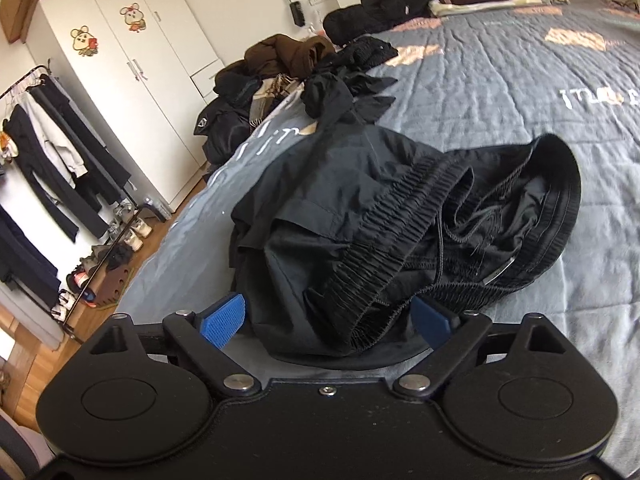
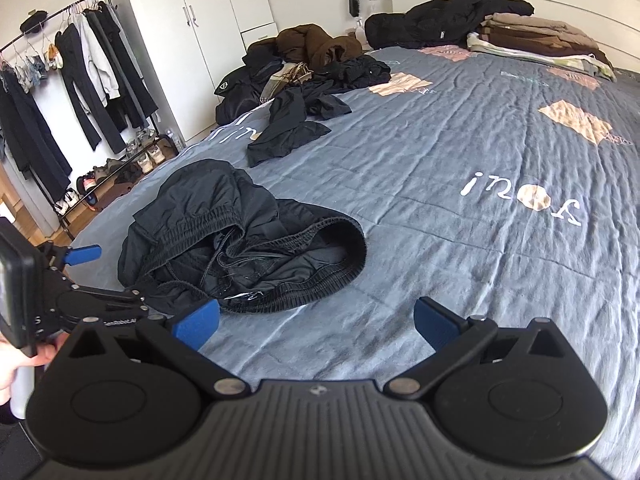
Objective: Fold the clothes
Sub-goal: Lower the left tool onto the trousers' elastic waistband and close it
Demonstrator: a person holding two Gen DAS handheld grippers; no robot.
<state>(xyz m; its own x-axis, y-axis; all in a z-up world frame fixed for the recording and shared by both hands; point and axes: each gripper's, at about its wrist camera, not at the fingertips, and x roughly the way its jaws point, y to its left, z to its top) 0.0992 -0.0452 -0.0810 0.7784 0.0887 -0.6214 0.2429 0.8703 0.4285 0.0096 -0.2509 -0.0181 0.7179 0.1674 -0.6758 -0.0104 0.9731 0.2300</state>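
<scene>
On the grey bed (image 2: 460, 152), crumpled black trousers (image 2: 240, 240) lie near its edge, with loose dark clothes (image 2: 296, 120) beyond and folded stacks (image 2: 536, 36) farther back; the left tongs (image 1: 326, 316), spread wide, straddle the waistband, fingertips hidden, while the right tongs (image 2: 316, 324) hover released just beside

Even, soft daylight is filling both views, with no hard shadows falling across the bedspread (image 2: 460, 128) ahead of the grippers. The black garment (image 1: 360, 216) just in front of the left gripper (image 1: 328, 316) is losing fold detail in its darkest areas. Pale walls beyond are reading bright without glare. Fisheye distortion is bending the far edges and darkening the frame corners. Focus is holding sharp centrally, softening slightly toward the rim.
</scene>
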